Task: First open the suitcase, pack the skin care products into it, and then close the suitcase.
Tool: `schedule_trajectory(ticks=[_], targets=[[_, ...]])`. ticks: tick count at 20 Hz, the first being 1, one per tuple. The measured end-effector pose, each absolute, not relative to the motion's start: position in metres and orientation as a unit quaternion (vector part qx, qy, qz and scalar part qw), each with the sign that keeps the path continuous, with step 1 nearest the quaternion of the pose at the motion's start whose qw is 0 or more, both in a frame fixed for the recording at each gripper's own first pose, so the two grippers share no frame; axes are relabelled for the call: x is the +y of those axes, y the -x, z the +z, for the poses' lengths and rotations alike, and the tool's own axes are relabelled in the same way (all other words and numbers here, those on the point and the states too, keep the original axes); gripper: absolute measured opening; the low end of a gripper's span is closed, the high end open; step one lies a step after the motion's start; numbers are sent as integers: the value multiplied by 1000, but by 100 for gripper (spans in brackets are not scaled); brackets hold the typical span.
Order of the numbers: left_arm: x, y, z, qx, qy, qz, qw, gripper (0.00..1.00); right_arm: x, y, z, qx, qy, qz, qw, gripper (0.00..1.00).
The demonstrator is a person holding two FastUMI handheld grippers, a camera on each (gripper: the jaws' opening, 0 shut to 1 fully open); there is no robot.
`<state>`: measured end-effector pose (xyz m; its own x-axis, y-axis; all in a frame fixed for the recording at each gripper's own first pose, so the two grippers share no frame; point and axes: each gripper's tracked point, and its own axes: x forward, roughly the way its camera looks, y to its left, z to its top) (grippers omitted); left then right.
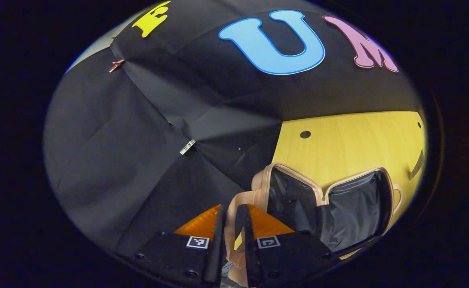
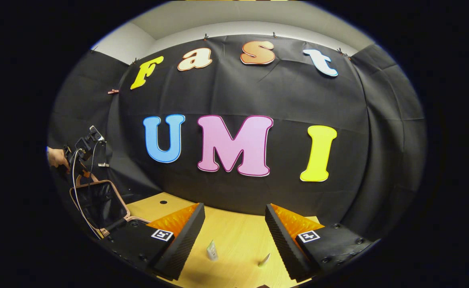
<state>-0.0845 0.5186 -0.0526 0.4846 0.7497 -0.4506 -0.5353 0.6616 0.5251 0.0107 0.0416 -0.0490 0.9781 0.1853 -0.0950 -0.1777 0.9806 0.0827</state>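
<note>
Left gripper view: left tongs [image 1: 231, 232] clamp the open suitcase's [image 1: 330, 208] rim; right tongs [image 2: 234, 236] gape above bare table [image 2: 238, 232].

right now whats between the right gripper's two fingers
In the right gripper view, bare wooden table with two small skin care tubes lies between the open right gripper fingers.
</note>
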Motion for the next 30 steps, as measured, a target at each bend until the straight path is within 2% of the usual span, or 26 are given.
schedule_trajectory(ticks=[1,2,4,5,6,7,9,11,12,14,16,18,23,27,30], targets=[[520,82,-63,337,-148,371,853,31,43,-10,-51,55,-35,90,994,96],[520,78,-72,337,-130,364,858,23,44,-10,-52,57,-33,90,994,96],[516,72,-90,345,-92,366,860,17,46,-9,-56,61,-26,89,994,96],[505,65,-94,331,-75,355,871,22,46,-8,-57,63,-25,88,994,96],[488,55,-96,314,-60,334,887,17,46,-8,-57,63,-25,87,994,96],[467,42,-93,297,-52,308,902,21,46,-7,-58,65,-24,85,994,96],[417,12,-80,253,-47,245,935,21,45,-7,-59,63,-23,81,994,96],[341,-21,-68,197,-47,146,968,29,44,-8,-62,57,-15,75,995,96],[307,-29,-64,176,-45,107,978,40,44,-9,-64,54,-9,73,996,96],[227,-51,-62,143,-16,25,989,73,43,-11,-69,45,5,65,997,96],[173,-60,-62,128,-7,-16,992,82,38,-14,-75,39,20,54,998,96],[130,-69,-77,123,-18,-52,991,85,33,-19,-85,37,29,43,998,96],[15,-74,-166,182,-24,-146,972,95,21,-33,-134,71,27,25,997,96],[-14,-103,-234,235,-44,-166,957,95,12,-43,-198,124,15,18,992,96],[-29,-144,-297,271,-54,-157,948,95,3,-38,-248,169,9,17,985,96]])
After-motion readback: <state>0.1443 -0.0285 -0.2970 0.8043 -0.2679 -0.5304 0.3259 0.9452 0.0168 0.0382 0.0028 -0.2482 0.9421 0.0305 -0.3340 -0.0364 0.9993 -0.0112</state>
